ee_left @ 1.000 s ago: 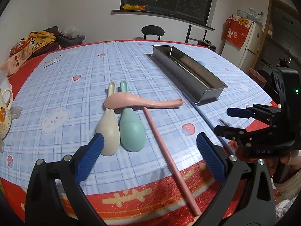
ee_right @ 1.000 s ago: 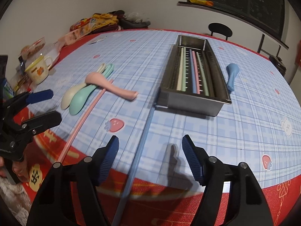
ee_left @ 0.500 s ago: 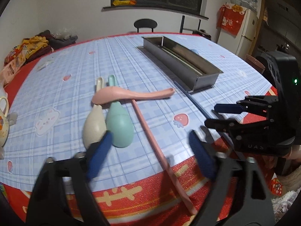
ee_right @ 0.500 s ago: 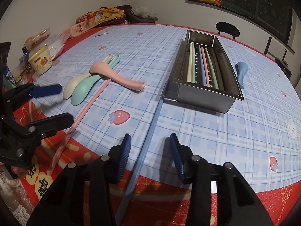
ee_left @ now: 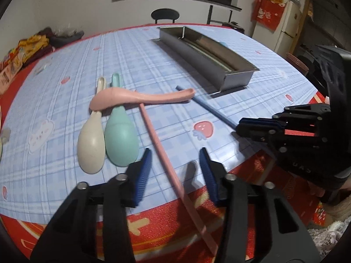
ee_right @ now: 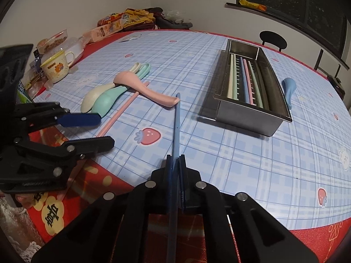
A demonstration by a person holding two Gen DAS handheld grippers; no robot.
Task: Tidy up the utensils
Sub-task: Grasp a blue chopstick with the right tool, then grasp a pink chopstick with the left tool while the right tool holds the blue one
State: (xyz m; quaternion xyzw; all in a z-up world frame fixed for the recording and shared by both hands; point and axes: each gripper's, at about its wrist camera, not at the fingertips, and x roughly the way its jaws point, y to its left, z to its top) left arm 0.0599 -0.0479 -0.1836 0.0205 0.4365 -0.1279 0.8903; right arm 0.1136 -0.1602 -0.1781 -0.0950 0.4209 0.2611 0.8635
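My right gripper point(ee_right: 175, 161) is shut on a blue chopstick point(ee_right: 176, 122) whose far tip reaches the handle end of the pink spoon point(ee_right: 140, 87). It also shows in the left wrist view point(ee_left: 248, 129), shut on the blue chopstick point(ee_left: 206, 107). My left gripper point(ee_left: 175, 164) is open, its jaws either side of a pink chopstick point(ee_left: 153, 131) near the table's front edge. A cream spoon point(ee_left: 91, 146) and a green spoon point(ee_left: 120, 138) lie side by side under the pink spoon point(ee_left: 142, 97). The steel tray point(ee_right: 274, 118) holds several chopsticks.
A blue spoon point(ee_right: 288, 87) lies on the table just right of the tray. A mug point(ee_right: 57, 66), snack packets point(ee_right: 114, 25) and clutter sit at the table's far left. A black chair point(ee_left: 165, 15) stands behind the table.
My right gripper has closed onto the blue chopstick. My left gripper has narrowed and moved right so its jaws now straddle the pink chopstick.
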